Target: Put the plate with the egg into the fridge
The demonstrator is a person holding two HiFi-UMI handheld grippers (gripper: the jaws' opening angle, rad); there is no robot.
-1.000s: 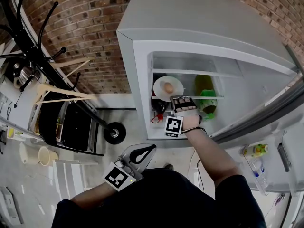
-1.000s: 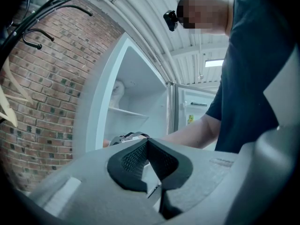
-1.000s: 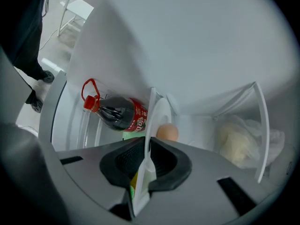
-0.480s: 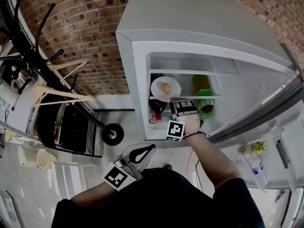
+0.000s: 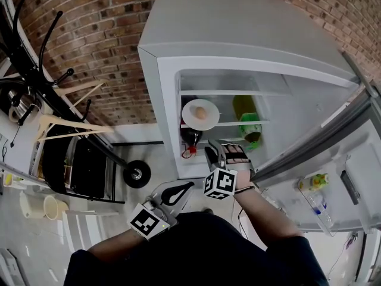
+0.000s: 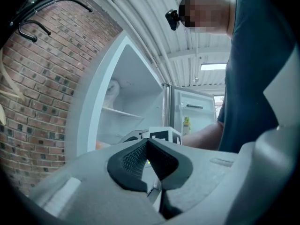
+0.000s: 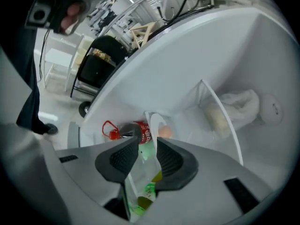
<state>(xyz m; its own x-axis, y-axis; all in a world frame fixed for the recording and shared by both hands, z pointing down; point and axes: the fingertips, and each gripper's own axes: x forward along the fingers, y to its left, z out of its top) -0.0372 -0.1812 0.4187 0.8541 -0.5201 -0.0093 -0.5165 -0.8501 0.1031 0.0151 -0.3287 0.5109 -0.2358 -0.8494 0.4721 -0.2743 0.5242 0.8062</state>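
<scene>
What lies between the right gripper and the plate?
Only the shelf edge under the plate, in the head view; a red-labelled bottle sits beside. The right gripper is open.

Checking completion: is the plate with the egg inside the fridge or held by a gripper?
Inside. The plate with the egg rests on a fridge shelf; the right gripper has its fingers apart, off it.

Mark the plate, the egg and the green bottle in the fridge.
plate (image 5: 189, 115): head view, left rim.
egg (image 5: 201, 112): head view, its middle.
green bottle (image 5: 251, 130): head view, bright green part.
</scene>
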